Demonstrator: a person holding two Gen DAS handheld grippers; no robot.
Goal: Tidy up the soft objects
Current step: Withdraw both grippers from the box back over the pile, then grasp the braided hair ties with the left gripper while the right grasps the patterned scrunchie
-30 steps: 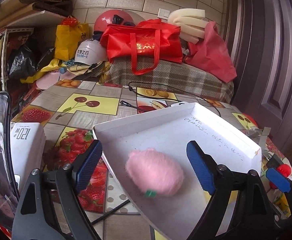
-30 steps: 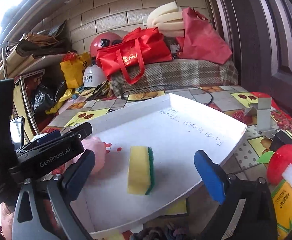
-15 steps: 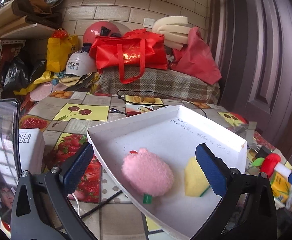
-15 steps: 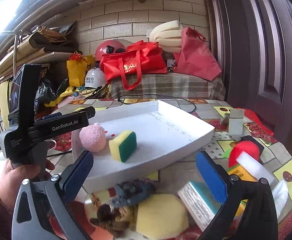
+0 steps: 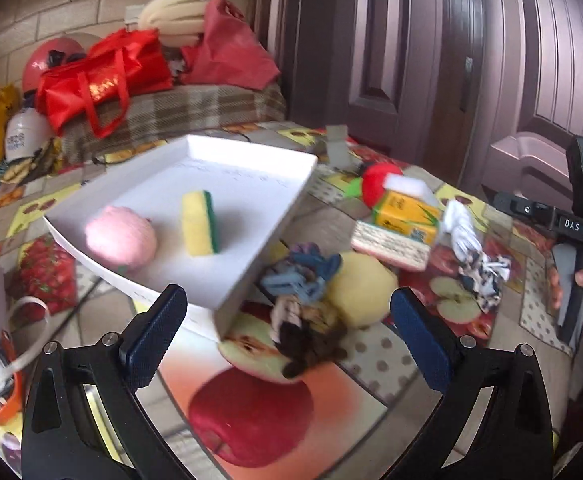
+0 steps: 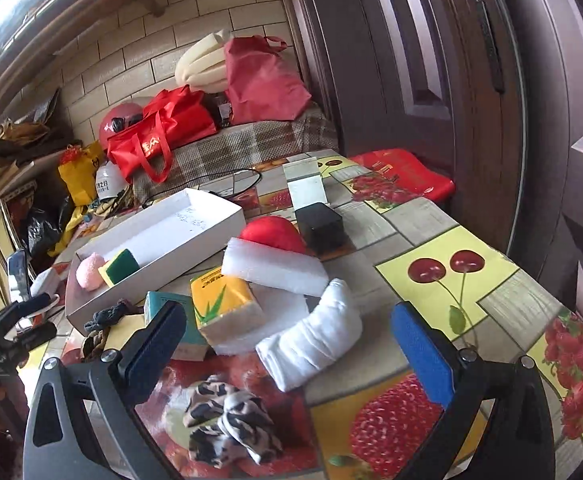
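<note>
A white tray [image 5: 251, 168] holds a pink plush ball [image 5: 121, 237] and a yellow-green sponge [image 5: 199, 224]; both also show in the right wrist view [image 6: 89, 272] [image 6: 119, 266]. My left gripper [image 5: 287, 326] is open and empty, above a blue and brown scrunchie pile [image 5: 303, 300] and a yellow sponge [image 5: 361, 294] beside the tray's near corner. My right gripper [image 6: 291, 340] is open and empty, over a rolled white cloth [image 6: 315, 340] and a leopard-print scrunchie [image 6: 227, 420].
On the fruit-print table are a yellow tissue pack [image 6: 223, 304], a white foam block [image 6: 275, 270], a red plush [image 6: 273, 234], a black box [image 6: 321, 226] and a teal box [image 6: 179, 320]. Red bags [image 6: 159, 136] sit behind. A door [image 6: 411, 60] stands right.
Both grippers have pulled back from the tray and swung right. The left now faces the scrunchie pile by the tray's corner; the right now faces the white cloth and leopard scrunchie.
</note>
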